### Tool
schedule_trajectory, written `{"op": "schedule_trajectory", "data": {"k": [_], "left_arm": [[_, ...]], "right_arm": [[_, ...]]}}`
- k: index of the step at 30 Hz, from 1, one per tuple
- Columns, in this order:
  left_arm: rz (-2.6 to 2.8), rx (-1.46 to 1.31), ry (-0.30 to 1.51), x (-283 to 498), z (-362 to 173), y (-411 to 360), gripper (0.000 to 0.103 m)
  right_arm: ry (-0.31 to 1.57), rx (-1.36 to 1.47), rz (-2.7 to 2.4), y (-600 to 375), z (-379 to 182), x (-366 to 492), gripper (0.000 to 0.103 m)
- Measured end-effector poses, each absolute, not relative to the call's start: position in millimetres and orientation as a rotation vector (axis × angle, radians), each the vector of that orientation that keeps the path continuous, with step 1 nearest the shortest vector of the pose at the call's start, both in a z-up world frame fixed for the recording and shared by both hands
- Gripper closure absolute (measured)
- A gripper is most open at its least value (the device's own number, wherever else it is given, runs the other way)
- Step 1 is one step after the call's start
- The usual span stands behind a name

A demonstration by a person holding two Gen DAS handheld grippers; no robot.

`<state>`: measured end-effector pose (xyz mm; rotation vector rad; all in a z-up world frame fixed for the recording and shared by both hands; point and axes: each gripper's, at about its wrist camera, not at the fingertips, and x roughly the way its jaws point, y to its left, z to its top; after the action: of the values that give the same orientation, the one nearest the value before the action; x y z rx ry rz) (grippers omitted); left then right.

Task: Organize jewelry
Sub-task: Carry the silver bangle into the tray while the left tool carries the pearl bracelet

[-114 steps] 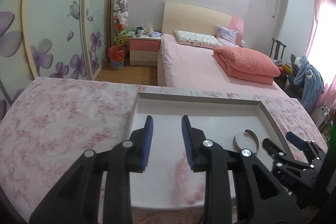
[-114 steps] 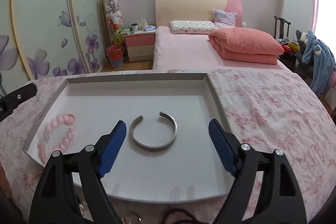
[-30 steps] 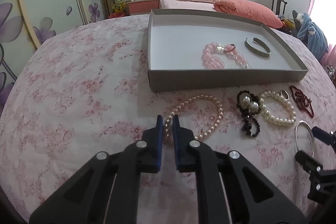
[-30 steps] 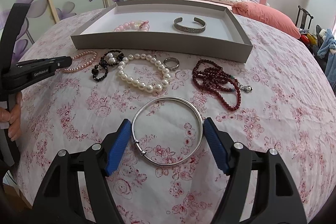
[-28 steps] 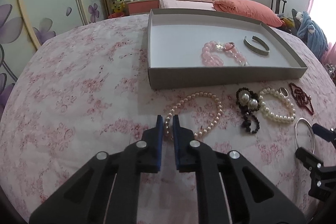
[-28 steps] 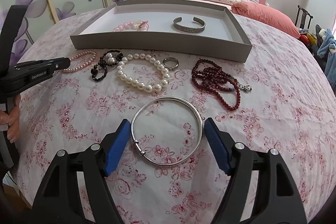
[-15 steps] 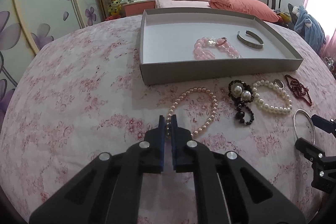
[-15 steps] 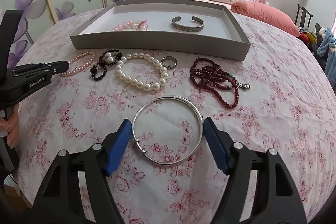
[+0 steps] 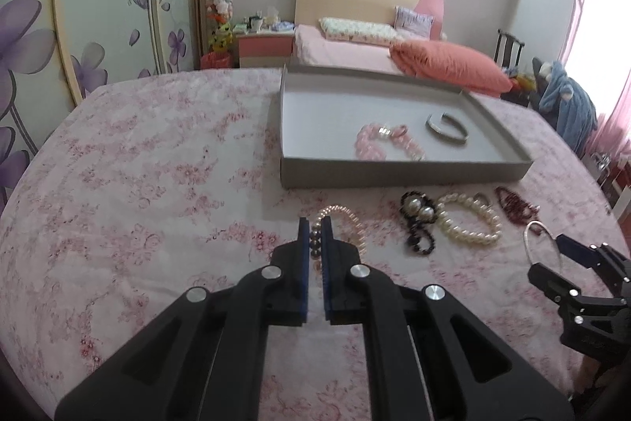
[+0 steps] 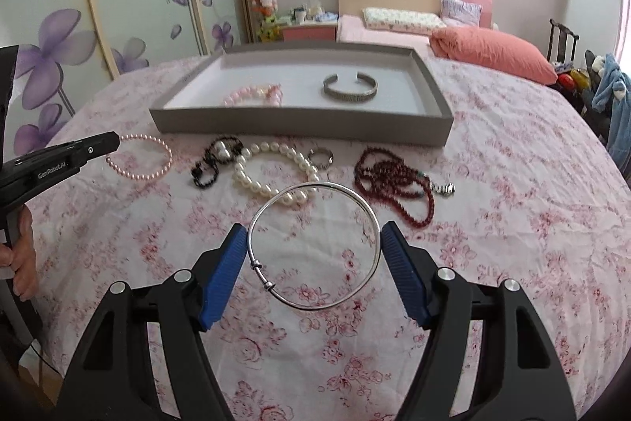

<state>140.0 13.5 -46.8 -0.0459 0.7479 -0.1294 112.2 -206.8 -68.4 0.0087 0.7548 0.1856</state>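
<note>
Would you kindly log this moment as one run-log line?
left claw: shut on pink pearls | right claw: shut on bangle | tray: two bracelets

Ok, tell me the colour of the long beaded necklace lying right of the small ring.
Dark red, with a small silver charm; the long beaded necklace shows best in the right wrist view.

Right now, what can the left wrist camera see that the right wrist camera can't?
Only the left wrist view shows the left gripper pinching the pink pearl strand. Only the right wrist view shows the whole silver bangle clamped in the right gripper, plus the small ring. Both show the gray tray holding a pink bead bracelet and a silver cuff.
</note>
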Motion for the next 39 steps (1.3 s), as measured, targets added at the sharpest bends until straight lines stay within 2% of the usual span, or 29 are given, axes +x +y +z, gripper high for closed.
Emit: {"op": "schedule_trajectory", "data": {"k": [17, 39], "left_arm": [[-0.138, -0.053, 0.59, 107.7, -6.5, -0.2, 0.097], [-0.094, -0.006, 0.442, 95.5, 28.0, -15.8, 0.097]], "right_arm": [[0.518, -0.003, 0.176, -196.6, -26.1, 94.6, 0.033], [0.302, -0.028, 0.082, -203.0, 13.0, 94.3, 0.033]]}}
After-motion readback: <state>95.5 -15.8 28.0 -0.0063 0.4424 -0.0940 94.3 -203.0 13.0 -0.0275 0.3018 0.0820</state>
